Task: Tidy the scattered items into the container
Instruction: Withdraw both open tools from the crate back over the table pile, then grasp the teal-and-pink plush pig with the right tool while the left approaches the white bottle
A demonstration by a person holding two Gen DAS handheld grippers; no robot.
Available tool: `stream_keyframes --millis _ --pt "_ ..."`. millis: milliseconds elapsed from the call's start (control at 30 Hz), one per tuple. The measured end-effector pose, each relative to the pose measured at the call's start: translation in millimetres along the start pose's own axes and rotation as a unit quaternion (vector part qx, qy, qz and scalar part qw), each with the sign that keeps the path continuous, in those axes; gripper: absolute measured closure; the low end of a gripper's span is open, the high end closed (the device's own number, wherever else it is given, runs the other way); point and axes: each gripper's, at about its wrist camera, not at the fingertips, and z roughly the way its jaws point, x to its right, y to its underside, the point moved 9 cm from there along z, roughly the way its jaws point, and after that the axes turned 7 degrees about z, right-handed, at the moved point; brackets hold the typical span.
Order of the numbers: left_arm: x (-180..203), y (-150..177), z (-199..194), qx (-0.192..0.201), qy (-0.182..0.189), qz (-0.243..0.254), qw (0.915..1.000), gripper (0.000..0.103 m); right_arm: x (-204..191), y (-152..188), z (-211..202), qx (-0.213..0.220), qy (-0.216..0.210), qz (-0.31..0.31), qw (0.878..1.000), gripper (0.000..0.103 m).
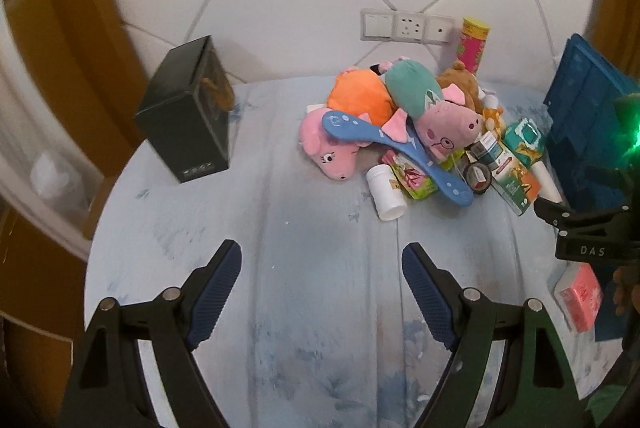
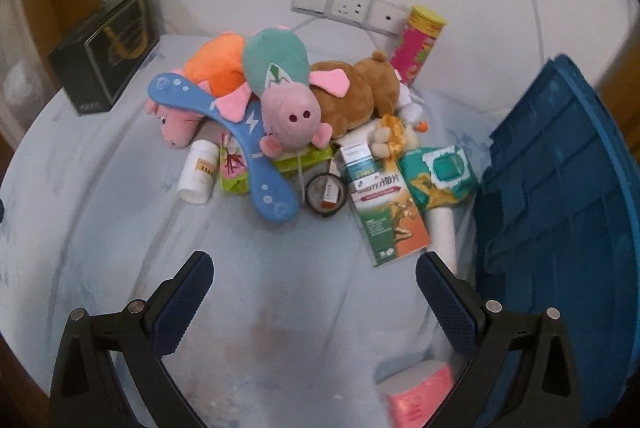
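left gripper (image 1: 320, 292): fingers wide, empty | pile at 1 o'clock, blue boomerang (image 1: 394, 150) long axis 10-to-4 | right gripper (image 2: 314, 302): fingers wide, empty (nearer) | medicine box (image 2: 386, 218) at 12-1 o'clock | blue crate (image 2: 560, 212) at 2 o'clock

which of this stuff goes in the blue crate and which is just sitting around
For the job:
- blue crate
- pig plush toys
- brown teddy bear
- blue boomerang
- white pill bottle
- tape roll
- green-and-orange medicine box
- wet wipes pack
- pink packet

Just lying about:
- black box
- wall sockets
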Motion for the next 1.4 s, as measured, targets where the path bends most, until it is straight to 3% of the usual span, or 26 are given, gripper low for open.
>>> stream_keyframes --millis 400,567,867,1133,1267,1400 --pt "3.1 -19.5 67.1 -0.022 0.044 -0.009 0.9987 0.020 14.9 2.6 54.7 -0.043 0.019 0.054 0.997 0.000" --pt "17.5 -30.6 94.7 -0.024 0.024 0.005 0.9994 0.020 22.5 -0.6 86.8 -0.051 0.008 0.068 0.996 0.000" --pt "45.9 -36.2 155.4 -0.041 0.029 0.007 0.9987 0.020 40.2 -8.3 133.1 -0.036 0.020 0.070 0.997 0.000" --pt "58.6 -31.2 205.0 -0.072 0.043 0.005 0.9965 0.020 36.2 16.5 190.7 -0.081 0.015 0.078 0.993 0.000" --pt "55.4 -29.7 217.7 -0.080 0.040 0.003 0.9960 0.020 31.9 25.5 199.6 -0.083 0.048 0.054 0.994 0.000" --pt "51.8 -27.8 221.4 -0.083 0.044 -0.004 0.9955 0.020 31.7 26.0 199.5 -0.088 0.047 0.064 0.993 0.000"
